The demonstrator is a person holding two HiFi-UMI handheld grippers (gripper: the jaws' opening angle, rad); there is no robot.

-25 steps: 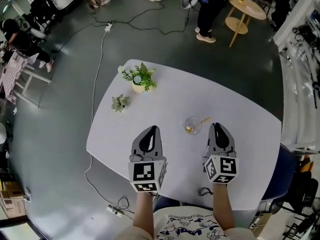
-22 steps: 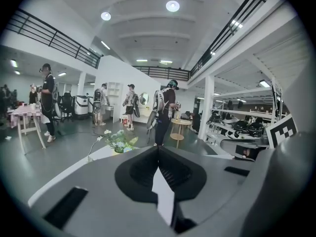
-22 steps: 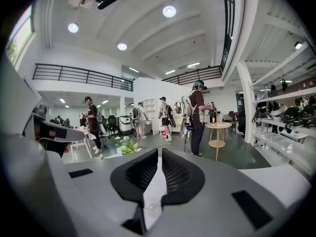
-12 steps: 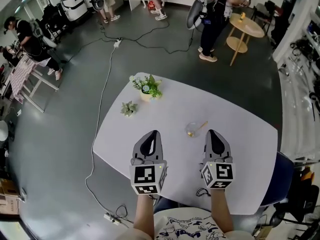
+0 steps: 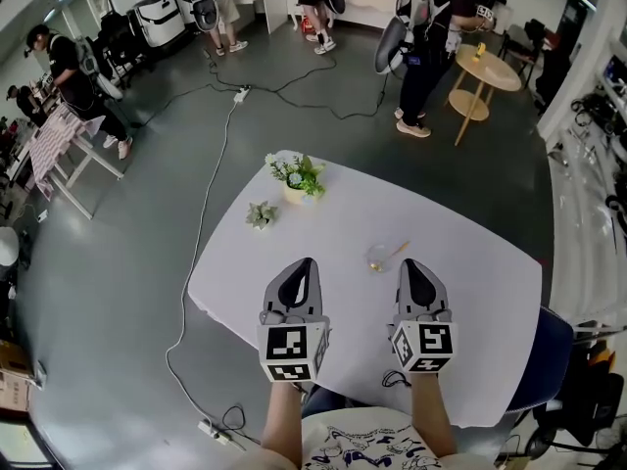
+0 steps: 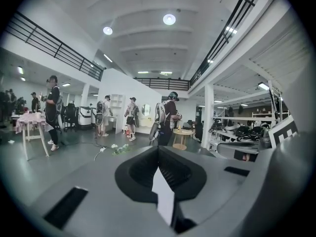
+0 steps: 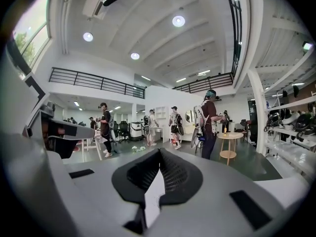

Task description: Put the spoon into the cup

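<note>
In the head view a clear glass cup (image 5: 378, 258) stands on the white table (image 5: 470, 292), with a gold spoon (image 5: 394, 254) leaning in it, handle up to the right. My left gripper (image 5: 304, 262) and right gripper (image 5: 409, 263) hang side by side nearer than the cup, both shut with nothing in them. The right gripper's tip is just right of and below the cup, apart from it. In the left gripper view the left gripper (image 6: 159, 149) points out level over the room with jaws together; in the right gripper view the right gripper (image 7: 159, 152) does the same. Neither shows the cup.
A potted plant with white flowers (image 5: 299, 177) and a small succulent (image 5: 261, 213) sit at the table's far left. A cable (image 5: 211, 204) runs along the floor left of the table. People stand beyond by a round wooden side table (image 5: 479, 78).
Both grippers have lifted and drawn back from the cup. The table looks smaller and farther below, and more of the room shows. The spoon stays in the cup.
</note>
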